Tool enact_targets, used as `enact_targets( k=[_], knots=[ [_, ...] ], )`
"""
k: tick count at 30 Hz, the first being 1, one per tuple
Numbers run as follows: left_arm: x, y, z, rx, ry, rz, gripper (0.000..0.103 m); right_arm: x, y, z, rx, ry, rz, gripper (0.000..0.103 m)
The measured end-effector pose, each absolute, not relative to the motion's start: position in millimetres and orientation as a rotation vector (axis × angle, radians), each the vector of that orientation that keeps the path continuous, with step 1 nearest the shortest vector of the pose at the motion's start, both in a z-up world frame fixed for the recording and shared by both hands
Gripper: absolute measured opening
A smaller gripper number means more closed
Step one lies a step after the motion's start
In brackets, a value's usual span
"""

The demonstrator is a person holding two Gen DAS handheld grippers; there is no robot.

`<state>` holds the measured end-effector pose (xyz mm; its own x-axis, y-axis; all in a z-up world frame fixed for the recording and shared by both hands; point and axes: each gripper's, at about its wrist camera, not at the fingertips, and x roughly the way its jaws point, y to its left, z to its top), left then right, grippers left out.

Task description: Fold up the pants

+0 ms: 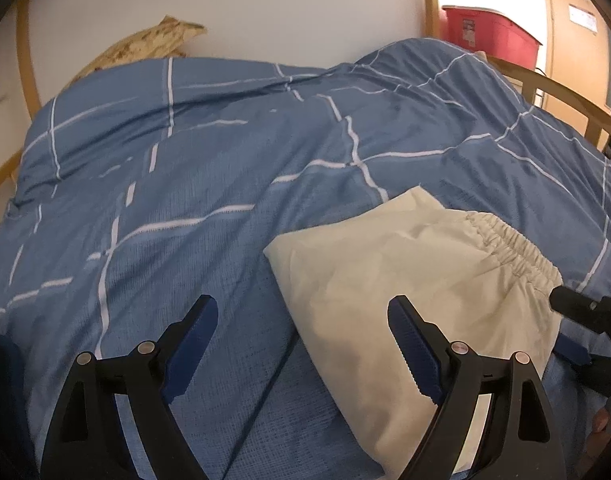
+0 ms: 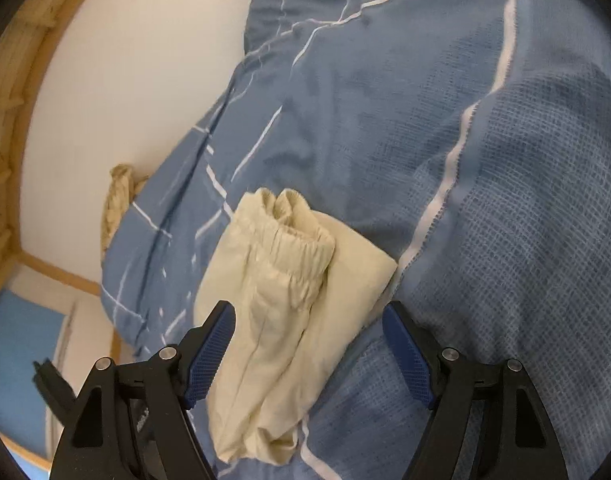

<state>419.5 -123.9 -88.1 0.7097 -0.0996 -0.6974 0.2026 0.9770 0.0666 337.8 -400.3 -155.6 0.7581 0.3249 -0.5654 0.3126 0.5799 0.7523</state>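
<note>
Cream pants (image 1: 409,280) lie folded into a compact bundle on a blue checked duvet (image 1: 209,168), elastic waistband on top at the right. My left gripper (image 1: 303,312) is open and empty, hovering over the bundle's left edge; its right finger is above the fabric. In the right wrist view the pants (image 2: 281,304) lie between the jaws of my right gripper (image 2: 308,318), which is open and holds nothing. The right gripper's black tip (image 1: 573,304) shows at the bundle's right side in the left wrist view.
The duvet (image 2: 485,184) covers the bed in wrinkled folds. A tan patterned pillow (image 1: 153,44) leans on the white wall at the back left. A wooden bed frame (image 1: 561,92) and a red bin (image 1: 489,36) stand at the back right.
</note>
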Motion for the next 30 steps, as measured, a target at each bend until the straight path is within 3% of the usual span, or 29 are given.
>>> enact_targets(
  k=[12,16,18,24,26,27,30],
  knots=[
    [450.7,-83.4,-118.8,-0.243,0.905,-0.317,0.085,367.2,-379.1,-153.3,0.845,0.742,-0.043,0.08],
    [460.0,-82.3,-133.6,-0.302,0.928,-0.329,0.075,361.9,-360.6,-150.3,0.695,0.705,-0.069,0.08],
    [462.2,-87.0,-139.4,-0.297,0.931,-0.342,0.074,360.4,-359.0,-150.7,0.676,0.688,-0.073,0.08],
    [464.3,-99.8,-151.1,-0.309,0.934,-0.401,0.072,352.8,-368.0,-152.8,0.715,0.649,-0.07,0.069],
    [464.5,-98.7,-153.2,-0.349,0.929,-0.44,0.051,351.7,-368.5,-152.9,0.714,0.638,-0.07,0.065],
    [465.1,-99.0,-153.8,-0.363,0.93,-0.449,0.05,351.4,-368.5,-153.3,0.713,0.636,-0.066,0.063],
    [460.6,-97.3,-149.4,-0.35,0.896,-0.415,0.031,351.8,-366.8,-153.7,0.709,0.627,-0.044,0.051]
  ],
)
